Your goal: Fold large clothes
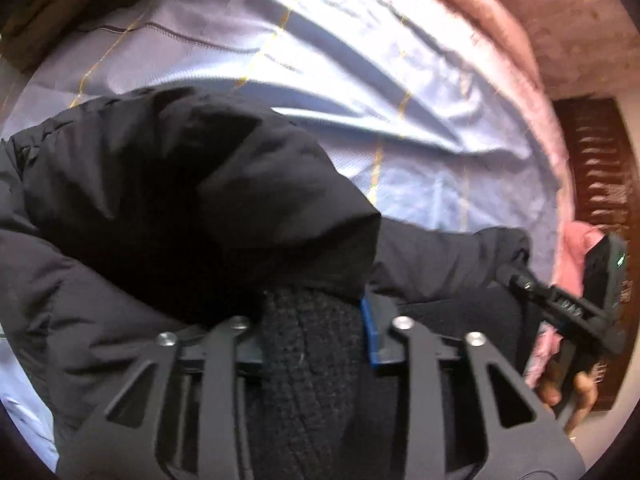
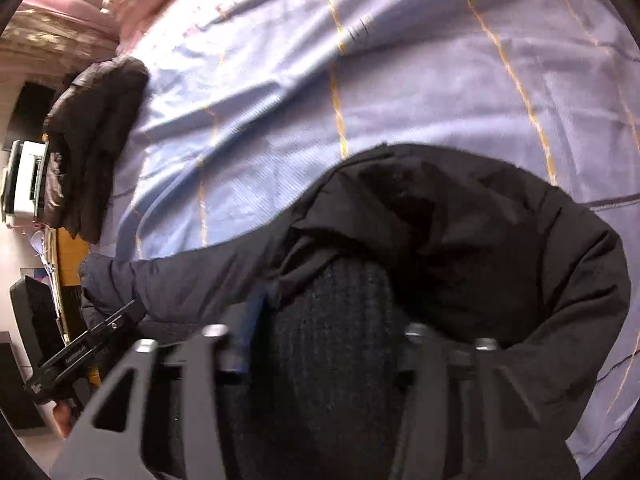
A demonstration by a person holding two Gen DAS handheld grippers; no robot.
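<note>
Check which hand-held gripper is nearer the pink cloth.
Right. The right hand-held gripper sits beside the pink cloth; the left hand-held gripper clamps a knit cuff farther off.

Bright daylight glares top centre; motion blur, fisheye-warped edges.

Beyond the bulky black padded jacket (image 2: 460,240), the bed's light-blue sheet with yellow stripes (image 2: 400,80) lies open and wrinkled. A dark folded garment pile (image 2: 92,140) blocks its far left edge, pink bedding (image 1: 500,40) its head.
</note>
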